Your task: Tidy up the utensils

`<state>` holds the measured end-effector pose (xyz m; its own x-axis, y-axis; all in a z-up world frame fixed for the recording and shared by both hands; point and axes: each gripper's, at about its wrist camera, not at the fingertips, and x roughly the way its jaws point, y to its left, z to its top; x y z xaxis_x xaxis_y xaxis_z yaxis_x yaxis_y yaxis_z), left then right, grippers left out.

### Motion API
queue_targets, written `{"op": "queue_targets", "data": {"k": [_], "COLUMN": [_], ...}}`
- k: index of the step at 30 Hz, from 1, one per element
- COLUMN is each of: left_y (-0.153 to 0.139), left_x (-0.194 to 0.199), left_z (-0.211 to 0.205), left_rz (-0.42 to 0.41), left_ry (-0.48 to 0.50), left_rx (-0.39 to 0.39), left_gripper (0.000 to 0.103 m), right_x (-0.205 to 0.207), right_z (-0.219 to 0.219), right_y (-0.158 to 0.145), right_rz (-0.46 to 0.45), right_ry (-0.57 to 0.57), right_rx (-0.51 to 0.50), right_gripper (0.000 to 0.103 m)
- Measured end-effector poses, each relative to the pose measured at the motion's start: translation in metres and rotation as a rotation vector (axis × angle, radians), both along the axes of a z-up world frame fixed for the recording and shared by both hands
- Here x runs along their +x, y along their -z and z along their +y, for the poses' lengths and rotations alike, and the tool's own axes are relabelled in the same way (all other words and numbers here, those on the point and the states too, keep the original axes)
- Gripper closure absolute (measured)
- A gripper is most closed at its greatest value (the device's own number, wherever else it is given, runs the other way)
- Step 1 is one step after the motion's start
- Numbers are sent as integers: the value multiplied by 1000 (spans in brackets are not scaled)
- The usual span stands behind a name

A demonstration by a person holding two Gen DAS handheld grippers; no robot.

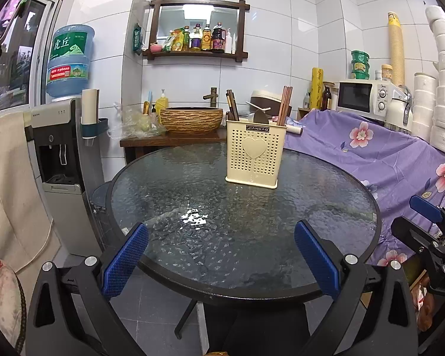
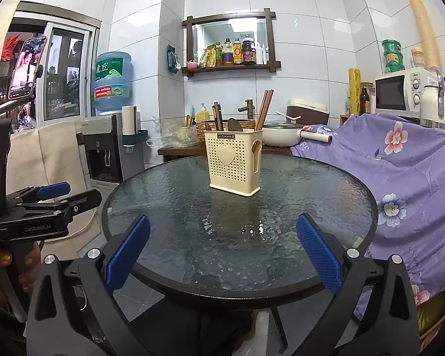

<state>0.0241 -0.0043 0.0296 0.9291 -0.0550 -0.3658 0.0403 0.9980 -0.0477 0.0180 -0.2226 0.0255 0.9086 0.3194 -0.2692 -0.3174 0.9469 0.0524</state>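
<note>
Near the bottom of the left wrist view, the left tool point(image 1: 221, 255) is spread wide with nothing between its blue ribbed pads point(image 1: 124, 259); the right tool point(image 2: 222, 255) at the bottom of its own view is likewise spread wide and empty. At the left edge of the right wrist view the other tool's black body reads "GenRobot.AI", gripped by a hand point(image 2: 20, 270). Both tools point level across a round bench point(image 1: 151, 255) of dark rippled glass in a black rim, over grey floor tiles.

Past the middle of the bench, in the centre of each frame, stands a cream perforated utensil holder point(image 1: 253, 157) with a heart on its front and a black plate reading "JIANHAO". Brown chopsticks point(image 1: 284, 105) lean out of its right side, darker ones point(image 1: 232, 105) rise from its left, and a spoon bowl shows between them.

To the right lies a purple floral cloth point(image 1: 379, 154), with a white microwave point(image 1: 360, 96) behind it. At left stands a water dispenser point(image 1: 59, 148) carrying a blue bottle point(image 1: 69, 59) marked "虎丘". White wall tiles and a dark-framed mirror shelf point(image 1: 195, 28) of bottles close the room.
</note>
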Motion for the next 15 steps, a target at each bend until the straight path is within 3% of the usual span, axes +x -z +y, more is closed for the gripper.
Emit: {"op": "queue_targets", "data": {"k": [15], "left_y": [3], "left_x": [-1], "left_z": [-2], "left_rz": [9], "left_ry": [1], "left_rx": [-4], "left_gripper": [6], "right_x": [0], "right_z": [1], "right_y": [2], "right_rz": [5], "right_ry": [-2], "right_rx": [4], "right_gripper": [6]}}
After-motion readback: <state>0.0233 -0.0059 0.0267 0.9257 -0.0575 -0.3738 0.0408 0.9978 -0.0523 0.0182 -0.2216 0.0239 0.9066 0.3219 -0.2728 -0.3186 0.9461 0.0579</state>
